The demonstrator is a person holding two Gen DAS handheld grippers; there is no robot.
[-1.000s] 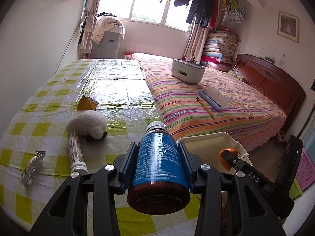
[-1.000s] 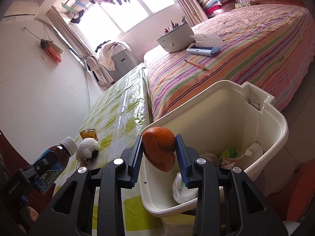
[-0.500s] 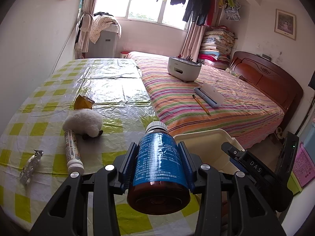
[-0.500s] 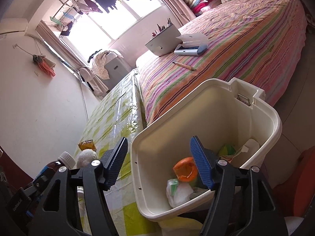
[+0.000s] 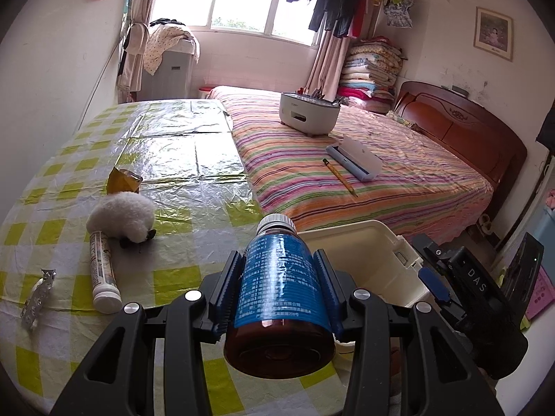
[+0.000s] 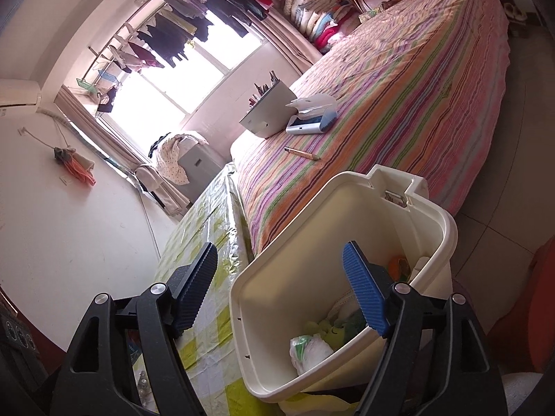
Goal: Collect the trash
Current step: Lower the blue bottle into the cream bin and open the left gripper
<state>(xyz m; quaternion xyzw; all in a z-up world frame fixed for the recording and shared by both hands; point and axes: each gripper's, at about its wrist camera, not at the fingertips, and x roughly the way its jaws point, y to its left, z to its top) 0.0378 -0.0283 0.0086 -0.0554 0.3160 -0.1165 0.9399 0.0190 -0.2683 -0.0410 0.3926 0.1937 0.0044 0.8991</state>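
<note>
My left gripper [image 5: 279,270] is shut on a brown bottle with a blue label [image 5: 281,287], held above the table's front edge beside the cream trash bin [image 5: 388,270]. My right gripper [image 6: 281,277] is open and empty over the bin [image 6: 347,187]. Inside the bin lie the orange peel [image 6: 399,265], a white crumpled bag [image 6: 310,348] and yellow-green scraps. On the checked table lie a white tube [image 5: 103,274], a foil blister strip [image 5: 36,300], a brown wrapper [image 5: 121,180] and a white plush toy [image 5: 121,216].
The bin stands between the checked table [image 5: 173,159] and the striped bed [image 5: 347,180]. On the bed lie a pencil [image 5: 340,176], a white case [image 5: 353,156] and a white holder [image 5: 308,112]. The right gripper's body [image 5: 468,284] shows at the right of the left wrist view.
My right gripper opened and let the orange peel drop into the bin, then tilted over it. My left gripper kept hold of the bottle and drifted slightly toward the bin.
</note>
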